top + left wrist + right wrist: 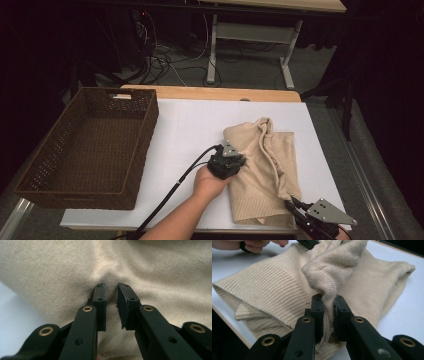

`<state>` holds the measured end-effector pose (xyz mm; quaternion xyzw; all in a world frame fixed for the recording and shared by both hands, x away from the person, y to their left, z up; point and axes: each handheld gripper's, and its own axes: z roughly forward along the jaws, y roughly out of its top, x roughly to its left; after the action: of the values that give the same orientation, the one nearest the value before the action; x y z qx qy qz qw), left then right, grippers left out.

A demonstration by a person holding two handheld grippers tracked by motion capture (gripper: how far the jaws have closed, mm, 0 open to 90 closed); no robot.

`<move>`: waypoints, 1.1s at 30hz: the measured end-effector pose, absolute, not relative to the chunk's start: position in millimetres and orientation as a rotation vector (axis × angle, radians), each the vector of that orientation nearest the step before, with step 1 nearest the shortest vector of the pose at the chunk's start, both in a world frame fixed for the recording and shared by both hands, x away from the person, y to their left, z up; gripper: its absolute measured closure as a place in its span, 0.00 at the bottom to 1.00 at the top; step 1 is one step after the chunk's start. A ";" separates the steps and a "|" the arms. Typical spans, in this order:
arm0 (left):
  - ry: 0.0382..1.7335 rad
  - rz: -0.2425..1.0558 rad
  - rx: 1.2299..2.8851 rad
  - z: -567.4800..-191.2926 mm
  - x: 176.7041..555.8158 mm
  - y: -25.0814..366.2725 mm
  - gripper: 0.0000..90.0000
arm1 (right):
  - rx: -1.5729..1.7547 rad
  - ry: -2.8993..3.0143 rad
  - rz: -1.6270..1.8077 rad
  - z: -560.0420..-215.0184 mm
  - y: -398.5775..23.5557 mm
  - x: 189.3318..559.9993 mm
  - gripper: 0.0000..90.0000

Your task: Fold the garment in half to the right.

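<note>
Sweater (265,165) pinched by both nearly closed tongs (327,300).

A lab-like room: bare workbenches (235,93) on metal frames, tangled cables (165,60) across grey floor.

High view looks down over the table (190,120); both gripper views sit close against the beige sweater (267,165), their shared subject.

Left tongs (111,293) point down with jaws nearly together; right tongs (328,301) are clamped, low at the near edge.
</note>
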<state>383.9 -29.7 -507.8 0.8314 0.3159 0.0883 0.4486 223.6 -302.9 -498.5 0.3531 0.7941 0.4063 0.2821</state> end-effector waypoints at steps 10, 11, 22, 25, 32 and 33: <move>0.793 0.294 2.056 -497.0 365.0 -8.2 0.44 | 0.982 2.112 1.169 -495.9 -308.5 226.9 0.65; 0.798 0.295 2.057 -497.3 362.7 -2.0 0.44 | 0.982 2.112 1.169 -495.9 -308.5 226.9 0.65; 0.914 0.301 2.026 -505.2 323.4 68.4 0.14 | 1.016 2.020 1.250 -479.7 -311.8 238.4 0.34; 0.943 0.305 2.023 -509.0 314.2 77.0 0.07 | 0.997 2.024 1.248 -473.9 -307.6 248.2 0.36; 0.967 0.300 2.000 -516.4 309.5 86.9 0.00 | 1.007 2.021 1.252 -460.8 -292.3 293.2 0.35; 0.959 0.305 1.997 -516.2 307.3 88.9 0.00 | 1.012 2.019 1.249 -459.6 -289.6 301.7 0.35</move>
<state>307.3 88.9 -516.2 0.8032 0.3857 0.1228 0.4371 301.7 -289.6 -459.6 0.3768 0.7516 0.4652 0.2769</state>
